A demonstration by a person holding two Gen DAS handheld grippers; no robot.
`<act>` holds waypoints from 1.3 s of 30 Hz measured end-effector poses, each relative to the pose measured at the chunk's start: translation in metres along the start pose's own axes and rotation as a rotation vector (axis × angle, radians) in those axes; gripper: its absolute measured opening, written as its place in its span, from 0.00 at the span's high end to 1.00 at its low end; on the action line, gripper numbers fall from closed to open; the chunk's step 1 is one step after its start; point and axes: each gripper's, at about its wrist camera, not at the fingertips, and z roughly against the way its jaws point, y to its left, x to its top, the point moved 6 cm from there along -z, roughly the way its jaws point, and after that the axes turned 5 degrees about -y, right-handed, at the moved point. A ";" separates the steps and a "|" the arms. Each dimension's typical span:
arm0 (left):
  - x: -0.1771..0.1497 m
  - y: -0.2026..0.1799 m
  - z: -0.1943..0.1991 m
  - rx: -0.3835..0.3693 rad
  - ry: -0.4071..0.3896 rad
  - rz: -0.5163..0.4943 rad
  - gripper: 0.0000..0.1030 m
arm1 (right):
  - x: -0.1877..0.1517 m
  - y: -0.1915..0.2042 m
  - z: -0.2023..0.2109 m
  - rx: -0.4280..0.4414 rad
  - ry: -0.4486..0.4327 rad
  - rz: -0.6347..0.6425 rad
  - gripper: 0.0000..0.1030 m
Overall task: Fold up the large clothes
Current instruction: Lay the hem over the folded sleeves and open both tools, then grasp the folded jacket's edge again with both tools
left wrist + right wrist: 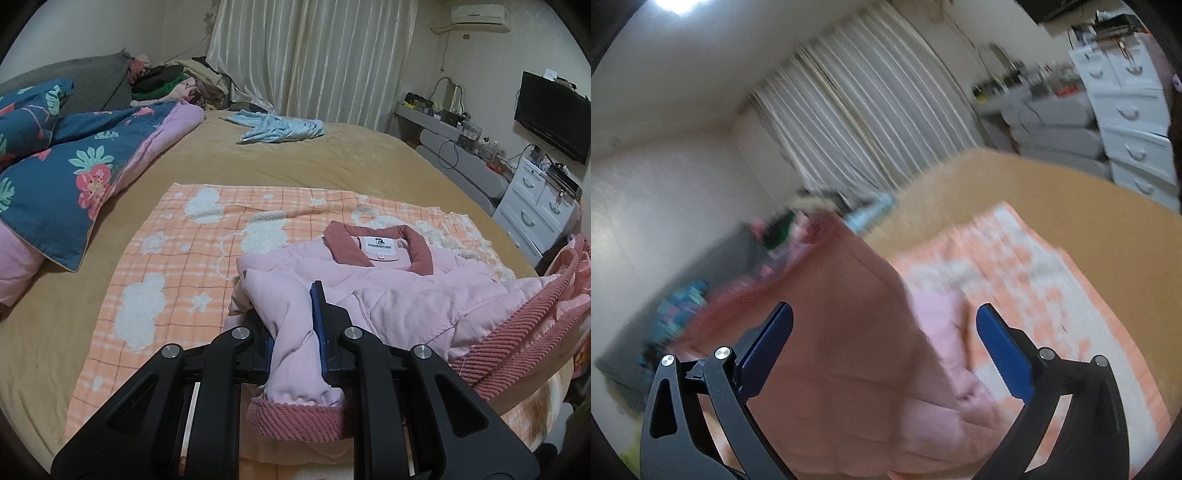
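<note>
A pink quilted jacket (pixel 406 291) with a dark pink collar and ribbed cuffs lies on an orange checked blanket (pixel 166 266) on the bed. My left gripper (pixel 295 295) is shut on one sleeve of the jacket, whose ribbed cuff (pixel 295 417) hangs toward the camera between the arms. In the blurred right wrist view my right gripper (pixel 884 317) stands wide open. A dusty pink part of the jacket (pixel 842 332) lies between and in front of its blue pads (pixel 1004 350), and neither pad presses on it.
A blue floral quilt (pixel 62 166) is heaped at the left of the bed. A light blue garment (pixel 280 127) lies at the far side. White drawers (pixel 539 210), a desk and a television (pixel 554 114) stand to the right. Curtains (pixel 314 55) hang behind.
</note>
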 end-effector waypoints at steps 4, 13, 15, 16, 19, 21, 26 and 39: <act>0.000 -0.002 -0.004 -0.002 0.006 0.004 0.89 | -0.037 -0.013 -0.050 -0.082 0.116 0.024 0.04; 0.011 0.000 -0.011 -0.048 0.004 0.072 0.61 | -0.078 0.001 -0.096 -0.120 0.236 0.129 0.04; 0.019 -0.001 -0.009 -0.071 -0.006 0.085 0.43 | -0.081 -0.001 -0.097 -0.139 0.237 0.134 0.04; 0.024 -0.003 -0.009 -0.075 -0.012 0.082 0.34 | -0.081 -0.003 -0.098 -0.148 0.237 0.132 0.04; 0.043 -0.007 0.003 0.043 -0.114 -0.012 0.15 | -0.083 -0.010 -0.100 -0.179 0.240 0.143 0.04; 0.047 -0.004 0.012 0.062 -0.157 -0.034 0.10 | -0.083 -0.012 -0.100 -0.200 0.240 0.172 0.04; 0.007 0.035 -0.010 0.146 -0.072 -0.006 0.09 | -0.086 -0.026 -0.102 -0.256 0.252 0.227 0.04; -0.108 0.043 -0.057 -0.106 0.080 0.183 0.79 | -0.107 0.000 -0.110 -0.353 0.202 0.466 0.74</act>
